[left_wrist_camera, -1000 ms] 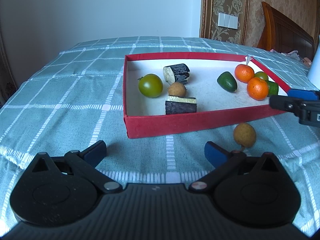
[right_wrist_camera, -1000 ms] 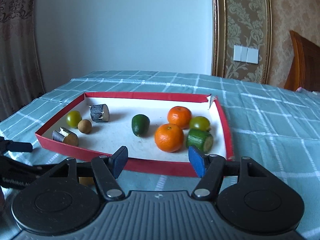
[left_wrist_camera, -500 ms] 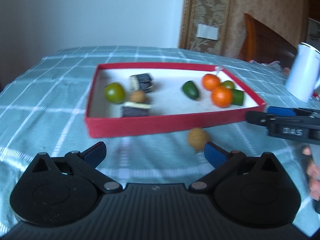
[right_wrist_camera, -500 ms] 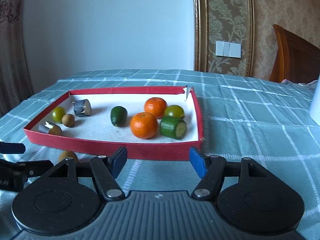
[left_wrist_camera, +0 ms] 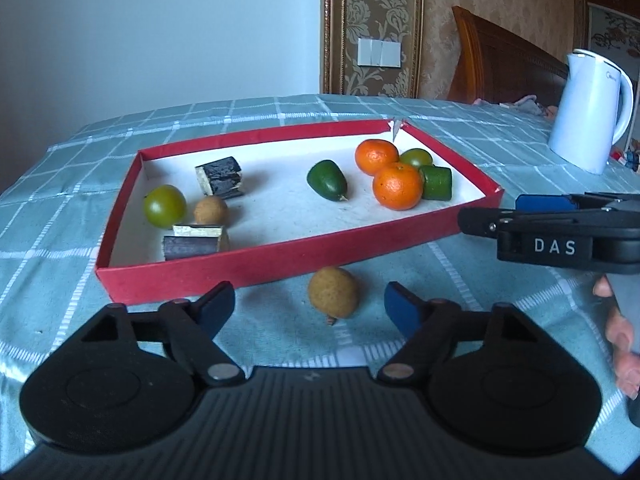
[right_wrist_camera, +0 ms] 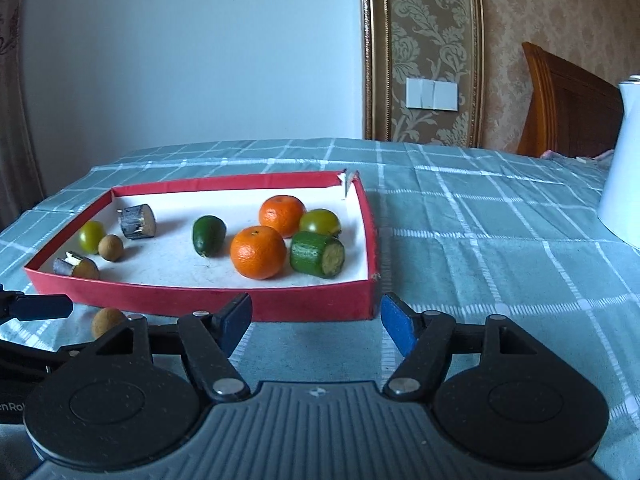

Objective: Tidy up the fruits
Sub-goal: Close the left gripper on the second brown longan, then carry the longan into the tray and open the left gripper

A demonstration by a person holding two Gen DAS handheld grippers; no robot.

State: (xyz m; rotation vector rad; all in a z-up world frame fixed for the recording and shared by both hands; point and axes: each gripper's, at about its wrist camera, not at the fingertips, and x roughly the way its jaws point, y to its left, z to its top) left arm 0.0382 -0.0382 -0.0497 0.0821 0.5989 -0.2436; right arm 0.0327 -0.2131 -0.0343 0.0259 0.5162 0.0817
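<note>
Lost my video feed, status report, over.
Left gripper and right gripper open, empty. Loose longan on cloth before red tray, between left fingers. Nothing blocking.

A teal checked cloth (right_wrist_camera: 480, 216) covers the surface. At 11 o'clock stands a plain pale wall (right_wrist_camera: 192, 52); at 1 o'clock, damask wallpaper (right_wrist_camera: 424, 40) with a white switch plate (right_wrist_camera: 431, 93); at 2 o'clock, a wooden headboard (right_wrist_camera: 568, 108)

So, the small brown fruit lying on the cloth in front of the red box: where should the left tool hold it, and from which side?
Grip the small brown fruit across its round middle, coming from the near side, where the open left tool already frames it. The red box wall stands right behind it, and its stem stub points toward the tool, so a side pinch seems safest.
</note>
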